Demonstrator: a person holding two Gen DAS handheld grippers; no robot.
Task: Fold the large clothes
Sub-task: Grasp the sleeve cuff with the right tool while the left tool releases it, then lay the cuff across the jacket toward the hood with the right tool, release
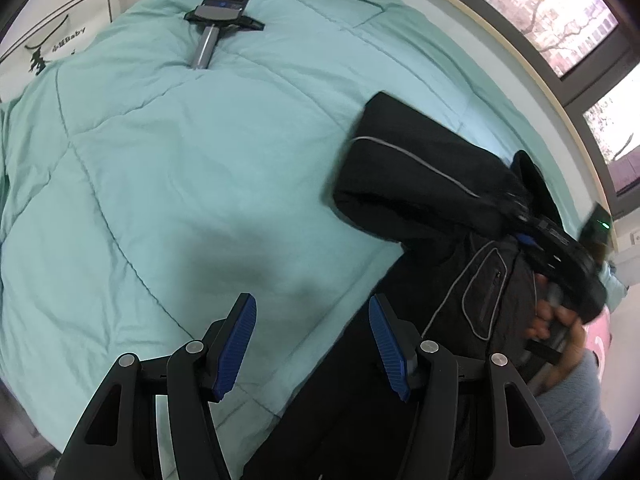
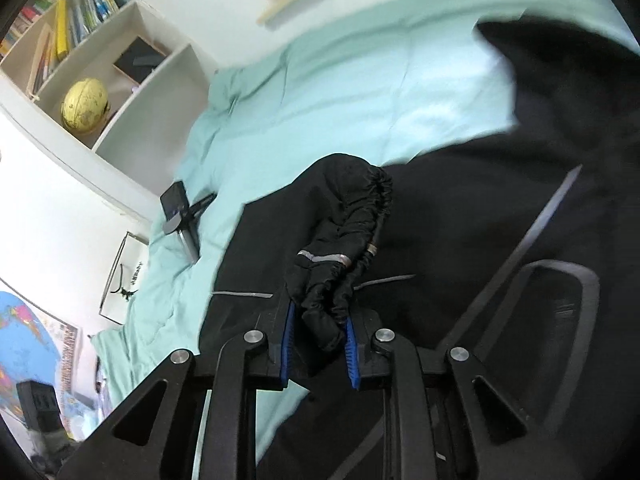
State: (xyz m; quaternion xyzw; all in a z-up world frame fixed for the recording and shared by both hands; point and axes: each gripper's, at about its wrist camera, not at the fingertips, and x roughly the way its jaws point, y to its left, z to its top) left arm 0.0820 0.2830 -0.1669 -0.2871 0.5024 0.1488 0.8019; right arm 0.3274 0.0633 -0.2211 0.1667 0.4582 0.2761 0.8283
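Note:
A black jacket [image 1: 420,184] with grey reflective piping lies on the right side of a mint-green duvet [image 1: 160,160]. My left gripper [image 1: 312,304] stands open above the duvet at the jacket's left edge, with nothing between its blue pads. In the right wrist view my right gripper [image 2: 320,316] is shut on the jacket's gathered black sleeve cuff [image 2: 344,240], which rises out from between the pads. The rest of the jacket [image 2: 480,220] spreads blurred behind it. In the left wrist view the right gripper [image 1: 560,248] and the hand [image 1: 548,316] that holds it show at the right, against the jacket.
A phone on a folded tripod [image 1: 224,12] lies on the far part of the duvet, also seen as the phone [image 2: 180,216] in the right wrist view. A window [image 1: 560,12] runs along the bed's far side. A white bookshelf with a yellow globe [image 2: 84,106] stands by the bed's head.

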